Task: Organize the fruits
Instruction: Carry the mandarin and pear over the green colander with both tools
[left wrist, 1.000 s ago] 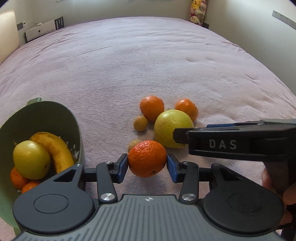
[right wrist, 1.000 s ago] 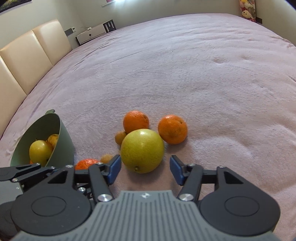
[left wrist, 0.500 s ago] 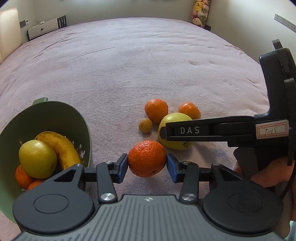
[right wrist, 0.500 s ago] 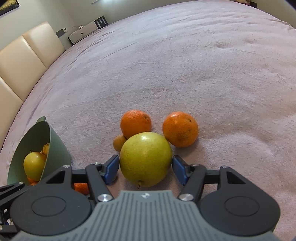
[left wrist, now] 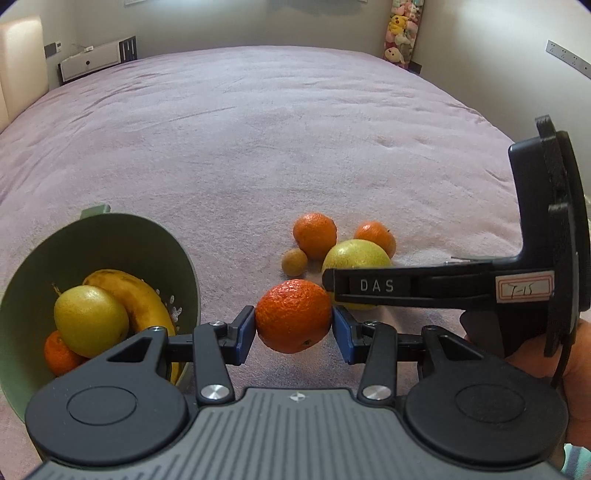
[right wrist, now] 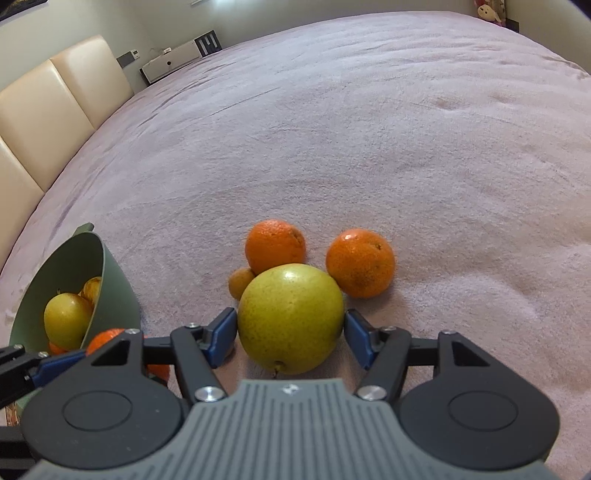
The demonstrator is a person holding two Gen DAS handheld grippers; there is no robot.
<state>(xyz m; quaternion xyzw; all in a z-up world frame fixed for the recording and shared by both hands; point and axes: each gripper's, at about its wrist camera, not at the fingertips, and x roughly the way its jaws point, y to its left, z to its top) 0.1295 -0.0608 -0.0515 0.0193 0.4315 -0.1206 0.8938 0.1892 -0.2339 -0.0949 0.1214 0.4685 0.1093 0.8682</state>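
Note:
My left gripper [left wrist: 293,328] is shut on an orange mandarin [left wrist: 293,320], held above the pink blanket beside the green bowl [left wrist: 110,230]. The bowl holds a banana [left wrist: 129,295], a yellow-green pear [left wrist: 90,319] and small oranges. My right gripper [right wrist: 290,334] has its blue pads on both sides of a large yellow-green pear [right wrist: 290,317] on the blanket; the left pad touches it, the right pad looks a hair off. Two mandarins [right wrist: 275,245] [right wrist: 360,262] and a small yellow fruit [right wrist: 240,282] lie just behind the pear.
The pink blanket [right wrist: 369,129] stretches far ahead. Cream padded panels [right wrist: 55,110] stand at the left. A white low unit [left wrist: 92,64] and plush toys [left wrist: 400,35] are at the far wall. The green bowl [right wrist: 114,273] is tilted at the left of the right wrist view.
The left gripper has lifted the mandarin up and slightly back. The right gripper has moved forward around the big pear and narrowed its jaws onto it.

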